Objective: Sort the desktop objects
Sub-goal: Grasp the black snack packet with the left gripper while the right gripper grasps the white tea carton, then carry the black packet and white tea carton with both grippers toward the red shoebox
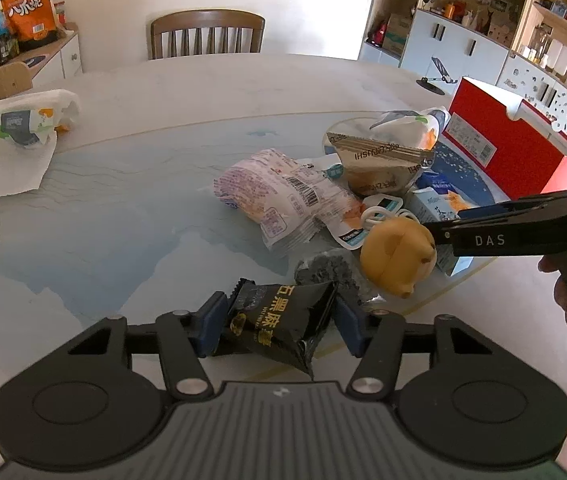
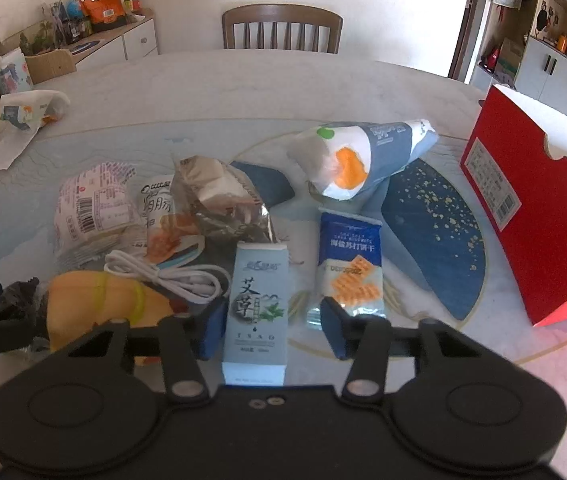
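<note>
A black snack packet (image 1: 279, 316) with yellow lettering sits between the blue pads of my left gripper (image 1: 279, 328), which press on both of its sides. My right gripper (image 2: 271, 332) stands open around a light blue carton (image 2: 257, 304): the left pad touches it and a gap shows before the right pad. A yellow plush toy (image 1: 397, 256) lies just left of that carton, beside a white cable (image 2: 171, 276). In the left wrist view the right gripper's fingers (image 1: 455, 232) reach in from the right, next to the toy.
On the table (image 1: 123, 208) lies a pile: a white and pink packet (image 1: 275, 196), a silver bag (image 2: 223, 200), a blue cracker packet (image 2: 353, 264) and a tissue pack (image 2: 363, 152). A red box (image 2: 531, 216) stands at the right. A chair (image 1: 207, 34) stands at the far side.
</note>
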Demonstrator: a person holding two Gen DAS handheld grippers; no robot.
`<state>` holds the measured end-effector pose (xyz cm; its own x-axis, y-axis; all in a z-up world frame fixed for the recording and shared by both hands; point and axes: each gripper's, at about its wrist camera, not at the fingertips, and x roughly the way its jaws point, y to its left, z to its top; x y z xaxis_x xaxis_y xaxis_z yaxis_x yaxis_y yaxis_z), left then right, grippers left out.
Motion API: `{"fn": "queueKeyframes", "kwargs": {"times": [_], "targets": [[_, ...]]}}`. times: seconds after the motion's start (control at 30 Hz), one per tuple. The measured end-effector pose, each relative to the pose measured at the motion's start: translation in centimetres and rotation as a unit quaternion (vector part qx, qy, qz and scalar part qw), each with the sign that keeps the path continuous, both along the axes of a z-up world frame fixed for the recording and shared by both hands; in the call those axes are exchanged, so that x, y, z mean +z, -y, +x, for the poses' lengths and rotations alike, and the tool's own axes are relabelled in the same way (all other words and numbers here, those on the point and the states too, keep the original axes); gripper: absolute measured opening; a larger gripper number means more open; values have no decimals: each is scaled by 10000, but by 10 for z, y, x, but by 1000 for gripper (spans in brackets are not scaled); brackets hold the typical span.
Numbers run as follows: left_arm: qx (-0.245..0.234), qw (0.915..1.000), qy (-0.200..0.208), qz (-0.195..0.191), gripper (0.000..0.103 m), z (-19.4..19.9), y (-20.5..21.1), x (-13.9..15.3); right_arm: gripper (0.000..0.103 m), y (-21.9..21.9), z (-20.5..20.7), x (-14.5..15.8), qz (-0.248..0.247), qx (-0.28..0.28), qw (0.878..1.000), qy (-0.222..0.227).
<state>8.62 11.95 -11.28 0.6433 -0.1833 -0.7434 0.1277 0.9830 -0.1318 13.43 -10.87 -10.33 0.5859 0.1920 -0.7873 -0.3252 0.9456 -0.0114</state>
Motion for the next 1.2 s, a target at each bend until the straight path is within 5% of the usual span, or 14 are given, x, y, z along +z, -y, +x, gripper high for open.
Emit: {"fn": "queueKeyframes", "kwargs": {"times": [0.3,1.2], "targets": [[-3,9997,-84,-248,46,3,-10,0,29,-3,1,1,118,-6,9998,-184],[-270,9974,208,-631,45,-1,-17,55,28,28,-32,52,477,-737,9961,15]]}}
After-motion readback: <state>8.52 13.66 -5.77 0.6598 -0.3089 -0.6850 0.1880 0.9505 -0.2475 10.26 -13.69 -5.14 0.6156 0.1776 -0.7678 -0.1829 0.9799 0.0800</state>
